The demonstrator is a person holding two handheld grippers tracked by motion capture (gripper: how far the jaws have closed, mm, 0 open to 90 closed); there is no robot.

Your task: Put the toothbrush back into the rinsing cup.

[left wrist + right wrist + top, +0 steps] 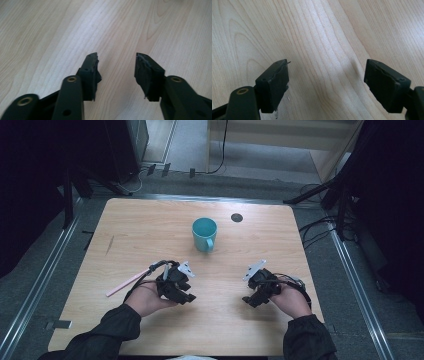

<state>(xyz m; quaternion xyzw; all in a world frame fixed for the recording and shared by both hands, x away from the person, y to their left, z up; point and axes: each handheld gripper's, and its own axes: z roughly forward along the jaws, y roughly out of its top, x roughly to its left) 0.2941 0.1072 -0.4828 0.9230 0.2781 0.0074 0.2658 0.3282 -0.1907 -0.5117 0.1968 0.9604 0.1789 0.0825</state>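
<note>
Pink straw (127, 283) just left of left tool (186, 296), seemingly apart.

high view: fixed above the near edge, facing forward and down, far enough to take in the whole wooden surface (150, 227) and floor beyond. left gripper view: riding low, looking along 2 black jaws, very close to bare wood (50, 30). right gripper view: same, equally close (324, 37). shared by all 3: the surface's near part.
</note>
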